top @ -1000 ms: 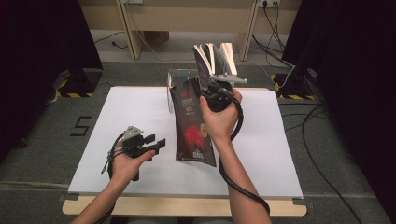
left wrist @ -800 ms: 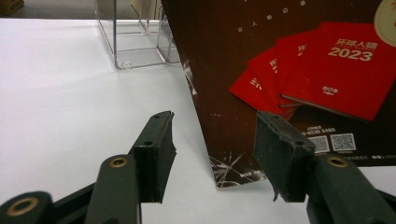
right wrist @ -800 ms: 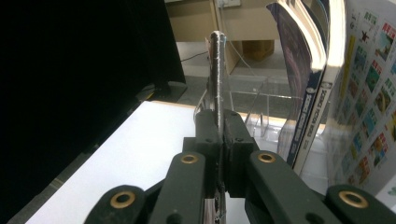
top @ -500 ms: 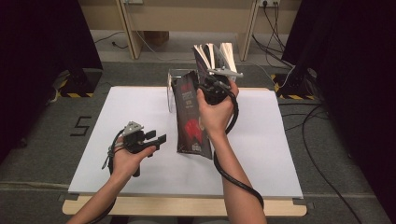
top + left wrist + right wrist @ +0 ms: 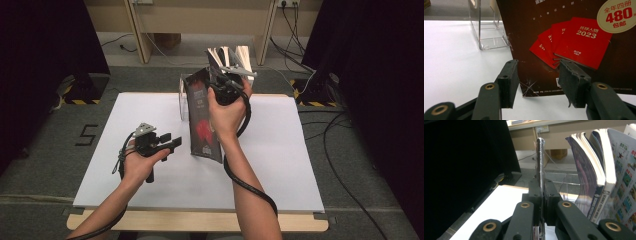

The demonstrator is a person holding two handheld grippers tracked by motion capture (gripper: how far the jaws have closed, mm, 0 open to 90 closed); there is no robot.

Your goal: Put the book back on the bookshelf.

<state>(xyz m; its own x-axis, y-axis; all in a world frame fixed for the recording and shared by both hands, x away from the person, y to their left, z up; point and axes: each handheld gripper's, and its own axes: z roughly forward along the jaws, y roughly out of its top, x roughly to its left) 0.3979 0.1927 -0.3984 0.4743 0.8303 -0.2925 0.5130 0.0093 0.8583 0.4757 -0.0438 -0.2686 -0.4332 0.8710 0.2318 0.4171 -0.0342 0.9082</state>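
Note:
My right gripper [image 5: 216, 84] is shut on the upper edge of a dark brown magazine [image 5: 202, 125] with red booklets printed on its cover, and holds it upright over the white table top. In the right gripper view the magazine's thin edge [image 5: 539, 157] rises from between the closed jaws of the right gripper [image 5: 541, 187]. My left gripper [image 5: 175, 143] hovers low, just left of the magazine's bottom corner. Its jaws have just been closing a little and still stand open. In the left gripper view the left gripper [image 5: 537, 65] faces the cover [image 5: 574, 37], and its pads do not touch it.
A clear acrylic stand [image 5: 184, 97] sits at the table's far edge behind the held magazine, also seen as the clear stand [image 5: 489, 30]. Several more magazines [image 5: 230, 55] stand fanned in it, close to the right gripper as upright magazines [image 5: 604, 170]. White sheet [image 5: 280, 165] covers the table.
My right hand has carried the magazine a little up and toward the stand. The left hand has stayed about where it was.

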